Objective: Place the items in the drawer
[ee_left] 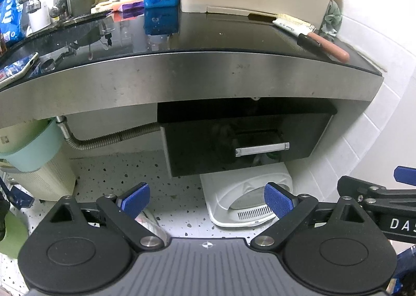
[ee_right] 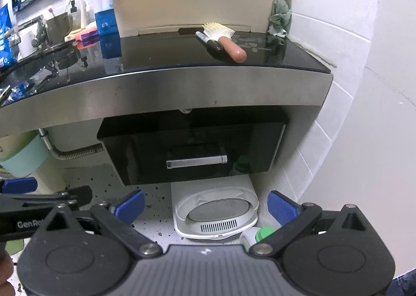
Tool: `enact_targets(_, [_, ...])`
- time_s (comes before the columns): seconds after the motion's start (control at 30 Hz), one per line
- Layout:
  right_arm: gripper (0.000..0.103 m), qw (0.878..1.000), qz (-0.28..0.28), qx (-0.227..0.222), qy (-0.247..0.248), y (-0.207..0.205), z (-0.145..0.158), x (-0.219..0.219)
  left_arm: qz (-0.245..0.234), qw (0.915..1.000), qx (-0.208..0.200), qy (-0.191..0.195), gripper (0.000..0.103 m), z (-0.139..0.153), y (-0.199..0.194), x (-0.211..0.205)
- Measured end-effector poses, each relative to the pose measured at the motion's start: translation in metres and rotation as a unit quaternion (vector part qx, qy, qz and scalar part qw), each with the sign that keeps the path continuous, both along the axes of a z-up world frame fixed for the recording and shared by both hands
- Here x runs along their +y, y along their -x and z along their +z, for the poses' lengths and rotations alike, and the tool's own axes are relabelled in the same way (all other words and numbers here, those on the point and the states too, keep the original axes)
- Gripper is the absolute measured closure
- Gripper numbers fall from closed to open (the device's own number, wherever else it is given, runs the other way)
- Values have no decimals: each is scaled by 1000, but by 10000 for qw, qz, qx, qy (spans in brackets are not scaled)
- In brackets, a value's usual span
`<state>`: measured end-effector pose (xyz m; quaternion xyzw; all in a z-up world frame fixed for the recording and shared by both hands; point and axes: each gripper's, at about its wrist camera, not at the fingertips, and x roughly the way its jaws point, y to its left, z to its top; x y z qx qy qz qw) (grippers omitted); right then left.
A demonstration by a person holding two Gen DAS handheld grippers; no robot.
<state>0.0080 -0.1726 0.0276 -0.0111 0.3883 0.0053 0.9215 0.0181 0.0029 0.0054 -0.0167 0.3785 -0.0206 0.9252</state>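
Both grippers are just hanging out in front of the vanity right now, left gripper (ee_left: 206,201) and right gripper (ee_right: 205,208), each with its jaws spread wide and nothing between them. The drawer (ee_right: 197,147) sits straight ahead of and above the jaws, shut by the look of it, glossy black front with a silver bar handle (ee_right: 196,161) across the middle. That bar looks like the only sane place to grab: stiff metal, probably a bit slick, so pinch it around the middle and pull straight out. The stuff that presumably goes in is up on the black worktop (ee_right: 182,54), further above and beyond the jaws: a brush (ee_right: 225,41) with a pinkish handle and pale bristles, plus a black marker (ee_right: 209,42) lying right against it. Both look light and rigid; I'd take the brush by the handle, and the marker may roll. A big cream bin (ee_right: 192,4) sits right behind them, so not much room to overshoot. A white floor appliance (ee_right: 215,214) sits under the drawer, just past the jaws, and the tiled wall (ee_right: 325,140) crowds the right side.
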Motion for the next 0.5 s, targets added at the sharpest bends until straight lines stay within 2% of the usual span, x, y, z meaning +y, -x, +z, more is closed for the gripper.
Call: enact_targets(0.5, [2,10000,35,28,-1,1,-2,1,4,10000,-25,-14,8,0,3,0])
